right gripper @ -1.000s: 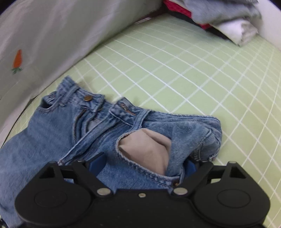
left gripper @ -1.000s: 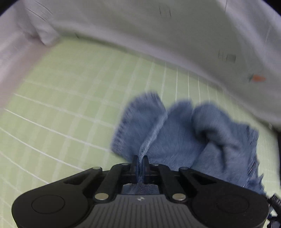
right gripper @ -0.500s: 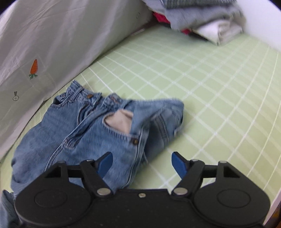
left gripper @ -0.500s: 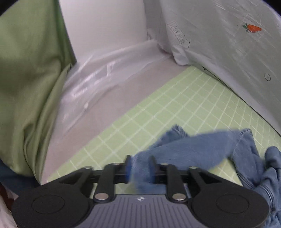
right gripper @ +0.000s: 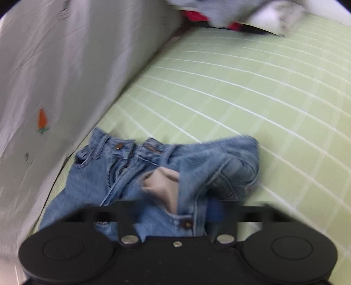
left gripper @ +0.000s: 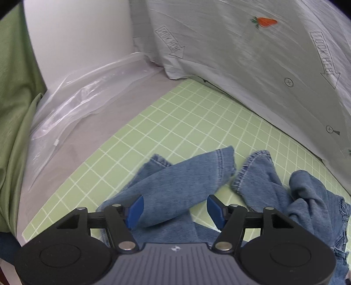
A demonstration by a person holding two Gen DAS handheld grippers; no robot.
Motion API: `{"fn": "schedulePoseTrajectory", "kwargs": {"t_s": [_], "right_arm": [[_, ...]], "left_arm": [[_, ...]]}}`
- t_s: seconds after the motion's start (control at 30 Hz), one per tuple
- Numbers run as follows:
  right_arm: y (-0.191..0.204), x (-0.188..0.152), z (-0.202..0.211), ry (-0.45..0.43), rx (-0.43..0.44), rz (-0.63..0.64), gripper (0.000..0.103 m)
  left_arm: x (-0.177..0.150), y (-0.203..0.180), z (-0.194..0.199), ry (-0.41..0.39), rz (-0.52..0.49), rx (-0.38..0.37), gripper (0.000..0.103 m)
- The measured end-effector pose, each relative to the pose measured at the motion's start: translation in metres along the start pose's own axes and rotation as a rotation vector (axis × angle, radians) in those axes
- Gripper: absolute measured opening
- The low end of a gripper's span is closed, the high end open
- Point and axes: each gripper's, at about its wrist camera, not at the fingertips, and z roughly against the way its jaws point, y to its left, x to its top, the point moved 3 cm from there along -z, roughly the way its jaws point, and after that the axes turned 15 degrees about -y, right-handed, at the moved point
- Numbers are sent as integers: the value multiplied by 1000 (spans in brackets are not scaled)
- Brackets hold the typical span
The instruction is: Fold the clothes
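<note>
Small blue denim jeans (left gripper: 175, 188) lie crumpled on the pale green mat w/ white grid lines (left gripper: 193, 122); all places below are given relative to the jeans. Left wrist view: left gripper (left gripper: 175, 208) hangs just above the leg end, its blue-padded fingers (left gripper: 135, 208) spread and opening, one folded leg lying in the gap betw. them but the pads not pressing it. Second leg's hem (left gripper: 252, 166) sits just right of the first, apart from it, and more bunched denim is piled at the right edge. Beyond the leg ends the grey-white fabric sheet w/ a small orange carrot print (left gripper: 241, 54) stands up as a wall; to the far left is crinkled clear plastic film (left gripper: 76, 105) and, past that, a hanging green cloth (left gripper: 13, 98). Right wrist view, motion-blurred: right gripper (right gripper: 173, 210) is at the waist end, fingers closing w/ denim near the pocket betw. them; the blur hides whether they've pinched it yet. The beige pocket lining (right gripper: 164, 184) is turned out just ahead of the fingers, and the waistband w/ its metal button (right gripper: 119, 145) is further on. Well beyond the waistband, a blurred heap of grey, white and red clothes (right gripper: 241, 13) rests at the mat's far end.
</note>
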Motion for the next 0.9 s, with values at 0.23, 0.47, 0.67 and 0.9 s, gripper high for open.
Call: {"fn": "schedulePoseTrajectory", "kwargs": {"t_s": [0.23,0.47,0.67,0.9], "right_arm": [[-37,56,18,-226,-191,149,14],[-38,60,20,-184,-349,271,98],[-12,42,31,-197,-365,234,98],[39,28,30,-154,-325,321,98]], "left_arm": [[-10,2,-10,36,-14,56,65],[-35,21,-42,155,-1,116,65],[-46,39,-75,214,25,122,65],[-40,48,-115,211,20,60,65]]}}
